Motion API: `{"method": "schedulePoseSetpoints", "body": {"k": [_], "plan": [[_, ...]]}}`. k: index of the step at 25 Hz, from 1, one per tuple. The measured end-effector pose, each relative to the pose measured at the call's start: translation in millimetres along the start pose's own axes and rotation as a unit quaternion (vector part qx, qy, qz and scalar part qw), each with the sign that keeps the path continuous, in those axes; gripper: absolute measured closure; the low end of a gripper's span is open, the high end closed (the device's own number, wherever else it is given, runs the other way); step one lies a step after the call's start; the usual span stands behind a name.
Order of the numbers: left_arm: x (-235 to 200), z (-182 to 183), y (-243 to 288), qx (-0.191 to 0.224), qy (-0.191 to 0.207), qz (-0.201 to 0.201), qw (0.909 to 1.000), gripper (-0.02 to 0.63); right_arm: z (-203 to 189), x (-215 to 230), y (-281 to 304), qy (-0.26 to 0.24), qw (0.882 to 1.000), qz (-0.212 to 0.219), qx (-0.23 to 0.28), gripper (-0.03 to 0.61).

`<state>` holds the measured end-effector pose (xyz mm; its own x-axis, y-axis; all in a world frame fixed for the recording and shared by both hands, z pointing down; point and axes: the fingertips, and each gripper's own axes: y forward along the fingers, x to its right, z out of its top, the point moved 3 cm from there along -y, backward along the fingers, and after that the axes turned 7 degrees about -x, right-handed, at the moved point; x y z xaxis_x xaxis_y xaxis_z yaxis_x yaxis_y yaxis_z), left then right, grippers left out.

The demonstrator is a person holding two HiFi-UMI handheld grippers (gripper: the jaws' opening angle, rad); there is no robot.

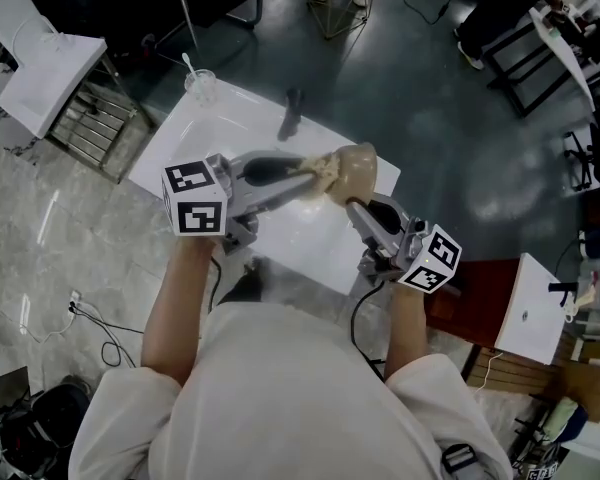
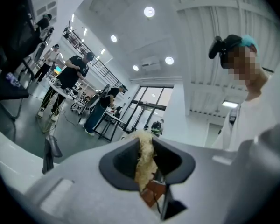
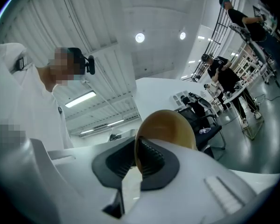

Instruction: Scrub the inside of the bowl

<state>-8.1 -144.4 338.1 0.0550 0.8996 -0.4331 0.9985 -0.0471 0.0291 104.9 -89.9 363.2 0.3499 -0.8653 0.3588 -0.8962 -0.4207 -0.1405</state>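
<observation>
**Scrubbing step, both tools raised over the white table [image 1: 170, 158].** The tan bowl [image 1: 357, 171] lies at centre frame in the head view, held clear of the tabletop and tipped on edge. The pale fibrous scrubber [image 1: 320, 175] sits against its left side.

*Technique (judgement).* The bowl is gripped only by a narrow bite on its rim, so scrubbing pressure should stay moderate and be directed toward the gripped side rather than away from it. That keeps the bowl from being levered out of the bite. The scrubber should probably sweep the inner wall in short overlapping arcs from base to rim. The bowl hand can turn a little between passes to bring unscrubbed wall round to the scrubber. How much of the inside is covered so far cannot be read from these views.

*Tools.* The left gripper [image 1: 308, 181] has its jaws drawn partway in and pinched on the scrubber. Its fibres stand up between the pads in the left gripper view. The right gripper [image 1: 354, 208] has its jaws almost together, clamped on the thin bowl wall at the rim. One ribbed pad lies inside and the other outside in the right gripper view.

*Background.* A clear cup [image 1: 202, 85] with a stick in it and a dark object [image 1: 292, 114] lie on the table's far part, upper centre, well apart from the work.
</observation>
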Motion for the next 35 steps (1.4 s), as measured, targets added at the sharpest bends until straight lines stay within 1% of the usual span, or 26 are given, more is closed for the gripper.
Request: {"method": "schedulePoseSetpoints", "body": {"k": [3, 6, 8, 9, 10, 13, 16, 19, 23, 25, 29, 32, 35], "plan": [[-7.5, 0.6, -1.1, -0.006, 0.0, 0.017, 0.9998, 0.531, -2.8, -4.7, 3.2, -0.007, 1.0, 0.006, -0.012, 0.563], [-11.1, -6.5, 0.7, -0.041, 0.012, 0.029, 0.9987, 0.531, -5.1, -4.7, 2.0, -0.004, 1.0, 0.0, -0.012, 0.563], [-13.2, -15.0, 2.0, -0.074, 0.025, 0.039, 0.9962, 0.531, -0.9, -4.1, 1.2, 0.002, 1.0, 0.002, 0.006, 0.563], [-13.2, -19.0, 2.6, -0.086, 0.03, 0.039, 0.9951, 0.531, 2.4, -3.6, 1.4, 0.003, 1.0, 0.001, 0.015, 0.563], [-11.6, -21.3, 2.9, -0.089, 0.029, 0.034, 0.9951, 0.531, 5.1, -2.8, 1.9, 0.002, 1.0, -0.001, 0.019, 0.563], [-3.0, -20.3, 2.4, -0.075, 0.023, 0.008, 0.9969, 0.531, 7.8, -0.2, 3.3, -0.005, 1.0, -0.006, 0.01, 0.563], [2.0, -15.5, 1.9, -0.062, 0.027, -0.001, 0.9977, 0.531, 4.1, -1.3, 3.3, -0.009, 1.0, -0.006, 0.0, 0.563], [-0.7, -9.6, -1.7, -0.044, 0.022, 0.007, 0.9988, 0.531, -1.8, -4.7, 7.0, -0.01, 1.0, -0.002, -0.008, 0.563], [-14.1, -2.8, -12.2, -0.028, 0.013, 0.03, 0.9991, 0.531, -4.1, -10.4, 18.7, -0.017, 1.0, 0.011, -0.021, 0.561], [-18.3, -3.5, -13.0, -0.03, 0.007, 0.038, 0.9988, 0.531, -2.0, -12.7, 19.7, -0.02, 0.999, 0.016, -0.021, 0.56], [-14.6, -13.3, -5.4, -0.055, 0.004, 0.044, 0.9975, 0.531, 4.2, -15.5, 10.3, -0.021, 0.999, 0.021, -0.011, 0.561], [-12.2, -19.1, -5.2, -0.065, 0.004, 0.035, 0.9972, 0.531, 4.8, -13.5, 10.6, -0.019, 1.0, 0.02, -0.006, 0.562], [-6.2, -19.7, -1.9, -0.06, -0.001, 0.012, 0.9981, 0.531, 6.4, -7.9, 8.1, -0.015, 1.0, 0.012, 0.0, 0.563]]}}
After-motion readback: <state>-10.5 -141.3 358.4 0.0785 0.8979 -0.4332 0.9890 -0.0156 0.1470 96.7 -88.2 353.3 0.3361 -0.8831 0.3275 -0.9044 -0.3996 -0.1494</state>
